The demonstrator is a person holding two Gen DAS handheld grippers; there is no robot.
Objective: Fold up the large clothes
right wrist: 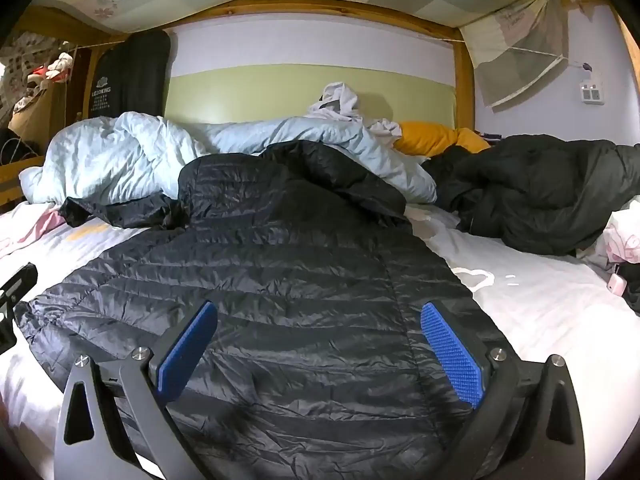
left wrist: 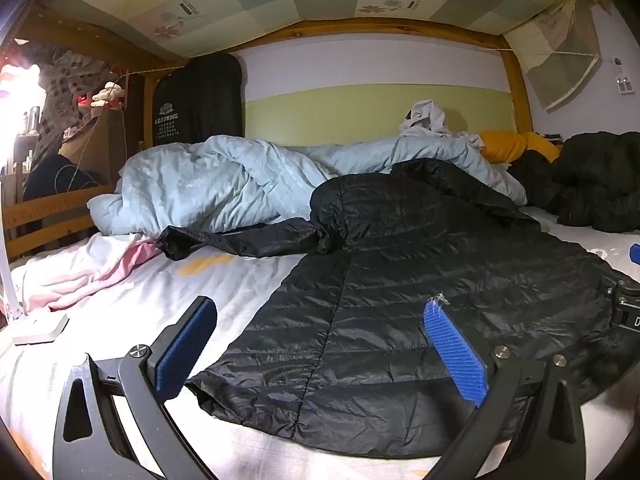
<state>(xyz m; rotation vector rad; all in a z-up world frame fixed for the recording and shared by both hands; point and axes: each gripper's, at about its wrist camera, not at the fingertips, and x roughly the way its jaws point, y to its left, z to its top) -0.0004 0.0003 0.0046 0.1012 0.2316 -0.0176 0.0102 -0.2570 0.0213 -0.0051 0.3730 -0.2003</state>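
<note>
Black quilted jacket (right wrist: 280, 280) spread flat on bed (right wrist: 540, 304), one sleeve (left wrist: 240, 238) trailing left. Left gripper (left wrist: 320, 344) and right gripper (right wrist: 318, 344) both wide open, holding nothing, above near hem.

Bed (right wrist: 532, 304) under black jacket (right wrist: 280, 280), duvet (right wrist: 120, 152)

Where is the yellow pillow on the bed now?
The yellow pillow lies at the far side of the bed, against the green wall panel, right of centre in both views, between the light blue duvet and the dark heap of clothing.
</note>
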